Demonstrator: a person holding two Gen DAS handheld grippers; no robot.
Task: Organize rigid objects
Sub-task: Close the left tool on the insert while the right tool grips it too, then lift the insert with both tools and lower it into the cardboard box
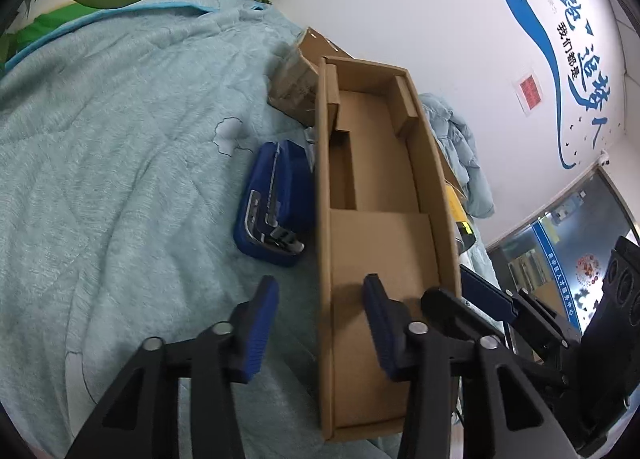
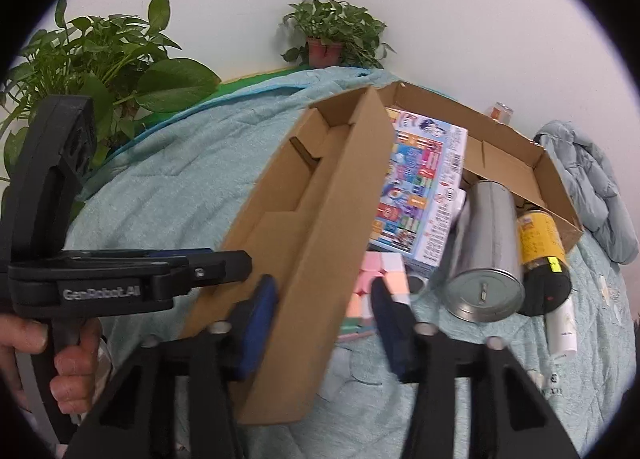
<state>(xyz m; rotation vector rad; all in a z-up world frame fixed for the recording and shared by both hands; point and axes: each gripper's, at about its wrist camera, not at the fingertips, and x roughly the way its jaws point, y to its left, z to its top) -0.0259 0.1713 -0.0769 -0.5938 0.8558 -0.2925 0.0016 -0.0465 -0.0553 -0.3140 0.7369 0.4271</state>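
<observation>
A long open cardboard box [image 1: 380, 227] with inner dividers lies on the blue-green quilt [image 1: 120, 179]; it also shows in the right wrist view [image 2: 308, 243]. My left gripper [image 1: 320, 323] is open and straddles the box's left wall. My right gripper [image 2: 324, 319] is open and straddles the box's near side wall. A dark blue case [image 1: 276, 203] lies just left of the box. Behind the box lie a colourful printed box [image 2: 424, 195], a silver tin [image 2: 486, 251], a yellow and black can [image 2: 542, 259], a white tube [image 2: 562, 331] and pastel blocks [image 2: 376, 283].
A second, larger cardboard tray [image 2: 520, 151] lies at the back right. A smaller brown box [image 1: 296, 75] stands beyond the long box. Potted plants [image 2: 332, 31] stand along the white wall. A bunched pale blue cloth [image 2: 592, 191] lies at the right.
</observation>
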